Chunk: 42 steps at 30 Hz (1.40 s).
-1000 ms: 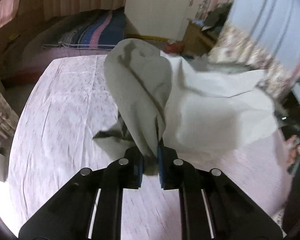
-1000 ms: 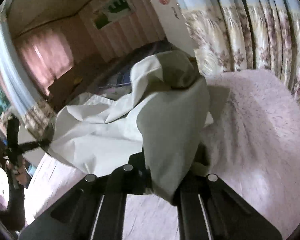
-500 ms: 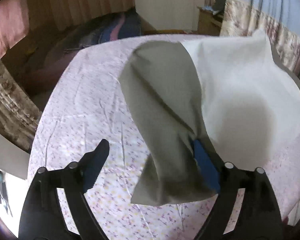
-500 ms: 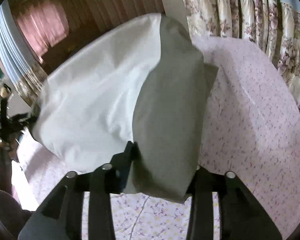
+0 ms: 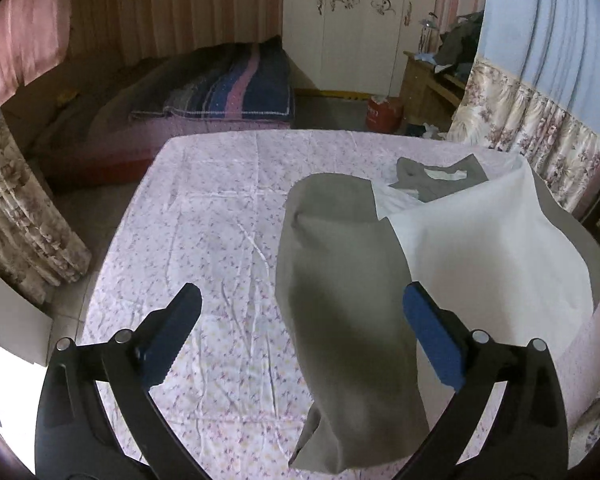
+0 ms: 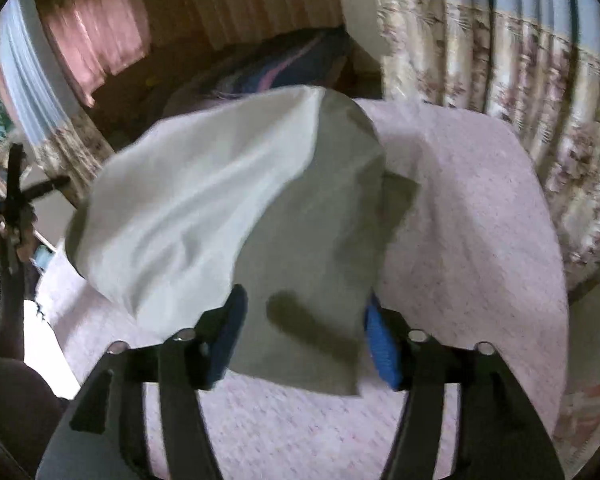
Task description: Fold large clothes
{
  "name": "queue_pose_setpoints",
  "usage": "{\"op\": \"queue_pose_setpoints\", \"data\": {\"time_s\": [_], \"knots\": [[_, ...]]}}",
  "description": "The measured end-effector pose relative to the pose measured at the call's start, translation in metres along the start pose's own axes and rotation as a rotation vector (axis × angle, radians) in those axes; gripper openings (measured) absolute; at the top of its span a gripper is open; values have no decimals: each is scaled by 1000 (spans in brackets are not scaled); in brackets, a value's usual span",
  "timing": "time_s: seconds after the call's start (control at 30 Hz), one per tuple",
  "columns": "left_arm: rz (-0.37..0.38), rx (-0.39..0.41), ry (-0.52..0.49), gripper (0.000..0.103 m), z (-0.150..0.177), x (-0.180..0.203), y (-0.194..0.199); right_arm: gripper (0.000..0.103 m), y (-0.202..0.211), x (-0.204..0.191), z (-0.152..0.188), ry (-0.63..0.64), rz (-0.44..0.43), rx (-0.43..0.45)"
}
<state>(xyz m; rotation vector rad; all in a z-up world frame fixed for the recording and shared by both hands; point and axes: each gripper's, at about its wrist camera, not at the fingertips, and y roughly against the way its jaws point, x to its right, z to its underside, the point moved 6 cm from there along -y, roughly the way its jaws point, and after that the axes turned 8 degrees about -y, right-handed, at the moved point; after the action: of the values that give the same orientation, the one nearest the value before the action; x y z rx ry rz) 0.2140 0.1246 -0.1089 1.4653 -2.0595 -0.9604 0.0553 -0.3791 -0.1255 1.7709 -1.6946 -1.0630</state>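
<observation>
A large white shirt with grey sleeves and a grey collar lies billowed on the pink flowered bedsheet. Its grey sleeve runs between the jaws of my left gripper, which is wide open and holds nothing. In the right wrist view the same shirt lies with its other grey sleeve draped between the jaws of my right gripper, which is open and not pinching the cloth. The blue pads stand apart on either side of the sleeve.
A second bed with a striped blue and pink blanket stands beyond the sheet's far edge. A white wardrobe, a red gas bottle and a wooden desk are at the back right. Flowered curtains hang along the right side.
Both grippers were shut on the grey sleeves and held the shirt up. They have opened, let the sleeves go, and the shirt has dropped onto the sheet.
</observation>
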Motion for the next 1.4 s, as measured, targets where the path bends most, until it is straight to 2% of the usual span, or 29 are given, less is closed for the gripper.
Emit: {"op": "queue_pose_setpoints", "data": {"time_s": [0.13, 0.27, 0.33, 0.47, 0.53, 0.57, 0.6, 0.63, 0.67, 0.7, 0.77, 0.8, 0.83, 0.93, 1.0, 1.03, 1.07, 1.1, 1.13, 1.17, 1.2, 1.27, 1.33, 1.4], "knots": [[25, -17, -29, 100, 2, 10, -15, 87, 7, 39, -3, -94, 115, 44], [90, -43, -30, 100, -9, 21, -39, 87, -22, 31, -48, -64, 95, 130], [125, -68, -21, 100, -15, 24, -50, 87, -45, 16, -78, -22, 34, 122], [234, -138, -18, 98, -21, 28, -75, 87, -100, -3, -124, 72, 14, 28], [257, -193, -17, 79, -18, 32, -89, 87, -132, -7, -134, 84, 9, -52], [270, -228, -26, 62, -14, 36, -97, 84, -147, -10, -133, 97, 6, -96], [288, -252, -39, 43, -10, 41, -103, 63, -159, -13, -131, 116, -5, -130], [283, -260, -49, 37, -8, 45, -106, 44, -166, -15, -127, 128, -16, -160], [254, -259, -72, 28, -6, 47, -107, 20, -172, -16, -124, 134, -7, -183], [230, -247, -91, 16, -7, 50, -106, 12, -174, -19, -123, 162, 21, -175], [214, -196, -101, 5, -16, 53, -94, 5, -159, -28, -125, 218, 45, -102], [210, -160, -103, 3, -22, 54, -85, 4, -140, -33, -132, 226, 56, -20], [208, -89, -107, 3, -32, 56, -65, 4, -122, -37, -137, 227, 57, 45], [186, 108, -140, 2, -51, 64, -11, 4, -44, -56, -155, 227, 45, 329], [163, 202, -133, 4, -62, 61, 12, 4, -19, -50, -166, 178, 35, 416], [140, 205, -128, 8, -67, 55, 7, 4, -20, -42, -171, 147, 39, 410], [119, 178, -127, 24, -71, 51, -7, 9, -29, -28, -176, 103, 78, 394], [74, 135, -125, 55, -71, 44, -26, 26, -37, -18, -175, 86, 142, 396], [1, 83, -114, 70, -69, 33, -47, 40, -50, -5, -174, 76, 228, 366], [-103, 19, -91, 75, -63, 20, -72, 72, -74, 12, -168, 55, 293, 263], [-145, -34, -85, 72, -55, 12, -88, 72, -82, 20, -161, 30, 293, 228], [-154, -103, -43, 71, -37, -1, -102, 72, -87, 27, -145, 0, 256, 199], [-144, -98, 0, 72, -26, -6, -93, 72, -74, 24, -124, 21, 272, 218], [-177, -56, 12, 81, -19, -4, -66, 72, -55, 14, -108, 33, 267, 248]]}}
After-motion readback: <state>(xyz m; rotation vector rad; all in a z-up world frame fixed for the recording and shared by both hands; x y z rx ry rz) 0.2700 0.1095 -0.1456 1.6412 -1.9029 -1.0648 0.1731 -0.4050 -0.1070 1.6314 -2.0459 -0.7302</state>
